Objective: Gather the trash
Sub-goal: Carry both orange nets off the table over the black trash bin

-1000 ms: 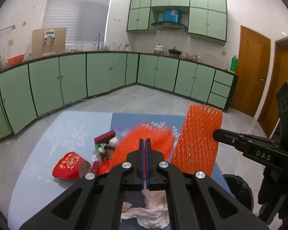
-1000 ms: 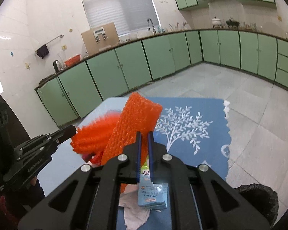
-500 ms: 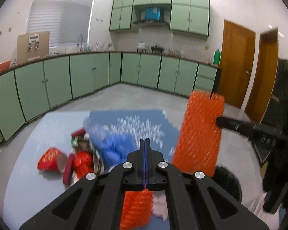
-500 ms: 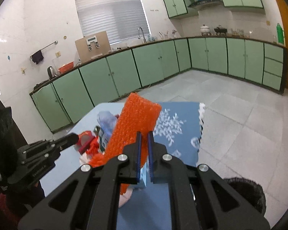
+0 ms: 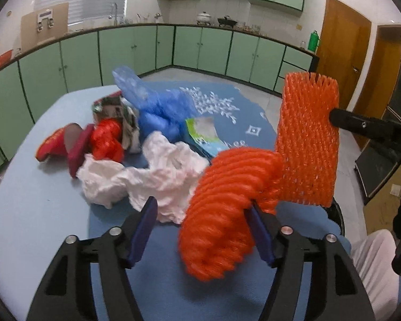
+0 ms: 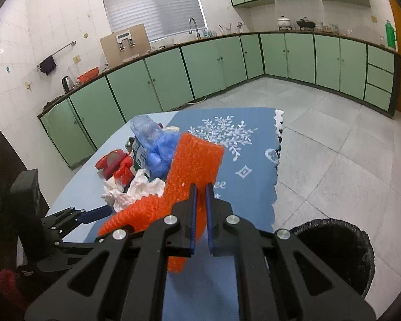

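Note:
My left gripper (image 5: 200, 208) points down at the blue table mat, and its jaws are opening. A curled orange foam net (image 5: 227, 214) lies loose between them, against the right pad. My right gripper (image 6: 200, 187) is shut on a second orange foam net (image 6: 195, 157), held upright over the table's near edge. That net (image 5: 307, 144) also shows at the right of the left wrist view. Beyond lies the trash pile: crumpled white tissue (image 5: 147, 176), a blue plastic bag (image 5: 157, 107), a green-and-white carton (image 5: 203, 131) and red wrappers (image 5: 56, 144).
A black-lined trash bin (image 6: 334, 254) stands on the floor off the table's right edge, below my right gripper. The blue mat (image 6: 243, 139) with white leaf print covers the table's right half. Green kitchen cabinets line the far walls, and tiled floor lies between.
My left gripper was shut on the curled orange net and has now opened while sinking toward the table. My right gripper carried its upright net sideways, and the bin came more into view.

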`<action>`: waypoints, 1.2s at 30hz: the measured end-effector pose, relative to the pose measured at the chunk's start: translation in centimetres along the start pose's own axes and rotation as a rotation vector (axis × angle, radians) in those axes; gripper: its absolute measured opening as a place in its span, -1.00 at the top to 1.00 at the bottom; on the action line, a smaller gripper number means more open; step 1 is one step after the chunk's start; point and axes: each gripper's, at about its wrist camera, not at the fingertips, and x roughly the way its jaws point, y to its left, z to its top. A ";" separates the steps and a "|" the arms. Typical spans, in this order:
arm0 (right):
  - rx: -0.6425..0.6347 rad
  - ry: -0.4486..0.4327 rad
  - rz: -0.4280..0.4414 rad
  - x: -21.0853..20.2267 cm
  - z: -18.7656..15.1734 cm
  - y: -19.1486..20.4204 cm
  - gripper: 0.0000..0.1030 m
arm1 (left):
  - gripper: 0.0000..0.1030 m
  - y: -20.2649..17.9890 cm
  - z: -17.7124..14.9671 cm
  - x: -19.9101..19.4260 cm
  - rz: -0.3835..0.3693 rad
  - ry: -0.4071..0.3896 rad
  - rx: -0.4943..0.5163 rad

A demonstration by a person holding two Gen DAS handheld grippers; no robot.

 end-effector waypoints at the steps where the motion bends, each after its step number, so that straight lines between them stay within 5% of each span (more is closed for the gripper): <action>1: 0.006 0.004 -0.004 0.0 0.0 -0.1 0.89 | -0.32 -0.1 -0.2 0.4 -0.007 0.012 0.006; 4: 0.017 0.015 -0.012 0.0 -0.3 -0.5 0.89 | -0.21 -0.9 -0.8 1.4 -0.029 0.039 0.025; 6: 0.021 0.020 -0.016 0.0 -0.6 -0.7 0.89 | 0.41 -1.3 -1.1 1.8 -0.039 0.057 0.028; 9: 0.024 0.021 -0.016 -0.3 -0.8 -1.0 0.89 | 0.72 -1.5 -1.0 1.2 -0.048 0.036 0.012; 21: 0.044 -0.051 -0.038 -3.6 0.6 -2.5 0.89 | 0.74 -4.4 2.6 -2.4 -0.105 -0.067 0.048; 36: 0.168 -0.079 -0.254 -10.0 -2.8 -12.1 0.89 | 0.74 -15.3 5.5 2.4 -0.224 -0.061 0.176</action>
